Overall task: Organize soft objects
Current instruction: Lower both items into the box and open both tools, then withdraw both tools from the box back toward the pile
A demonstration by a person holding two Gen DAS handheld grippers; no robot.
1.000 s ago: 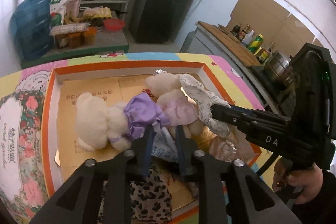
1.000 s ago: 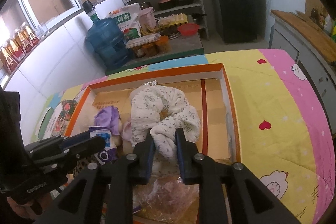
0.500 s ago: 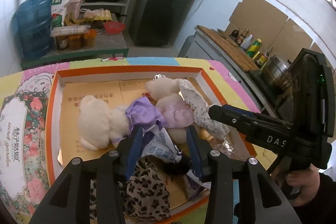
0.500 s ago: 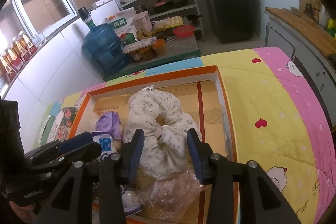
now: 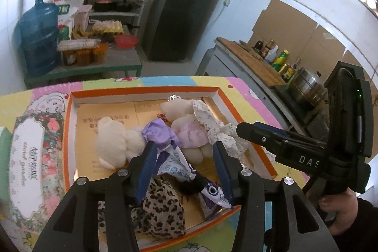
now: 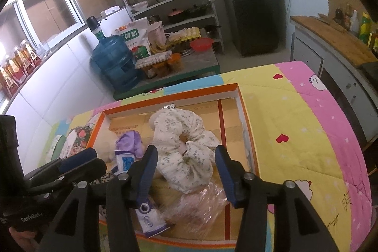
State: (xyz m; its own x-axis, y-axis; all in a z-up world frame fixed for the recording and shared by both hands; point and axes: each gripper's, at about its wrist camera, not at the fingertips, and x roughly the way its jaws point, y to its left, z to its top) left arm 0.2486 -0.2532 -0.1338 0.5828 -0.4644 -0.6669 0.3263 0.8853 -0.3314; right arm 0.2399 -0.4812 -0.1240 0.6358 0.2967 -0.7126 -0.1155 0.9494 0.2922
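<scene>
1. Landmark: orange-rimmed box point(image 6: 243, 108) on a patterned quilt point(image 6: 295, 115). All soft items lie inside it.
2. Left gripper point(image 5: 185, 162): jaws opening, now about half apart. A white-and-purple packet point(image 5: 174, 163) sits between them, but the pads do not press it; nothing held.
3. Right gripper point(image 6: 186, 164): jaws opening, likewise partly apart. The floral scrunchie point(image 6: 186, 145) lies between and below them, unpressed; nothing held.
4. Scrunchie: mid-box, towards the right wall. A ring, so no true heading; its longer span runs from the far wall to the near wall.
5. Two plush bears: one cream point(image 5: 113, 143) at box left, one in a pink dress point(image 5: 189, 131) at box centre, heads towards the far wall, long axes roughly near-to-far. A lilac cloth point(image 5: 158, 134) lies between them.
6. Leopard fabric point(image 5: 158, 204) and a clear plastic bag point(image 6: 198, 202) sit at the near wall.
7. Risk: items overlap, so a grab at one may drag its neighbour.
8. Risk: leopard fabric seems to lap the near rim and could slide out.
9. Risk: both grippers are near each other over the box and could clash.
</scene>
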